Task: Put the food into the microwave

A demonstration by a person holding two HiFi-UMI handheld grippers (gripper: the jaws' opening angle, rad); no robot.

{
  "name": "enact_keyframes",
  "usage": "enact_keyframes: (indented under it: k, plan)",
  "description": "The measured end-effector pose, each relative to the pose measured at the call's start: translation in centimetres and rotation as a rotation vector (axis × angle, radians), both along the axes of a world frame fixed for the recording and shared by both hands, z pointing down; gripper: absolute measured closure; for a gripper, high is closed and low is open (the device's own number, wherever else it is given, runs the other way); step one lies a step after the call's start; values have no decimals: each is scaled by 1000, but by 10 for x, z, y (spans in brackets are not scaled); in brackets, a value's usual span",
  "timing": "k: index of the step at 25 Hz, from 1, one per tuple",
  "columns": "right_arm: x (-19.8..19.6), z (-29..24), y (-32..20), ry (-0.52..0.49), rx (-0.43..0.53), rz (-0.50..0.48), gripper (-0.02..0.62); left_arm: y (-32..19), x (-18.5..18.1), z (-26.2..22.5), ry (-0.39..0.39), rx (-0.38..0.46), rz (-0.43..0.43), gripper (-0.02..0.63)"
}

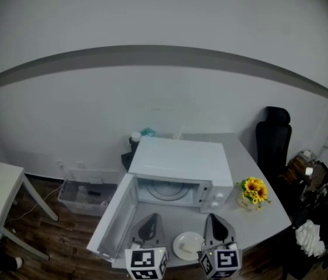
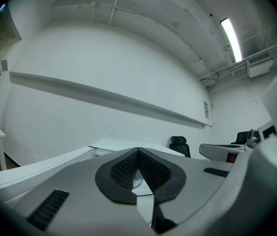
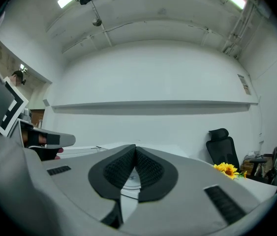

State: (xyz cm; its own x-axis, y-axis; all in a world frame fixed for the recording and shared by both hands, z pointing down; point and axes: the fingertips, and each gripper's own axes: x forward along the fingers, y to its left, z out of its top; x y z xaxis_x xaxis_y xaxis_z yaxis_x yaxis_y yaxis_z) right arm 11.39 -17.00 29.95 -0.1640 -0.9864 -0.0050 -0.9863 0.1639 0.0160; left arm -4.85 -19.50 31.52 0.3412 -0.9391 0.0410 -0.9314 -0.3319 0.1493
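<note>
Hovering nearest, the left gripper (image 1: 153, 217) and right gripper (image 1: 210, 217) — two, both clenched on nothing — flank the one white plate (image 1: 188, 245) at the table (image 1: 263, 214) edge; a shut jaw pushed at it could slide it off. Beyond stands one microwave (image 1: 181, 159), door (image 1: 114, 217) open, and one sunflower bunch (image 1: 254, 190) a wide carry might topple.

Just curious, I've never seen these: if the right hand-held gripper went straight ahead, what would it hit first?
Likely the right hand-held gripper meets the front of the white box-shaped microwave, by its control panel; depth is unclear.
</note>
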Motion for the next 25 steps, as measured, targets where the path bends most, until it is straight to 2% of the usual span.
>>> enact_keyframes:
  k: [4, 9, 12, 15, 17, 25]
  plan:
    - [4, 17, -12, -5, -32, -16, 578, -21, 3, 23, 11, -64, -2, 597]
    - [18, 47, -23, -34, -103, -13, 577, -32, 17, 53, -14, -137, 3, 597]
    - [22, 61, -29, -57, -134, -14, 565, -30, 25, 66, -42, -160, 13, 597]
    - [18, 71, -34, -63, -145, -56, 560, -31, 26, 78, -48, -180, 7, 597]
    - [16, 78, -37, -67, -161, -75, 519, -32, 29, 84, -43, -186, 10, 597]
    - [27, 126, -36, -82, -267, -70, 488, -23, 46, 121, -49, -238, 70, 595]
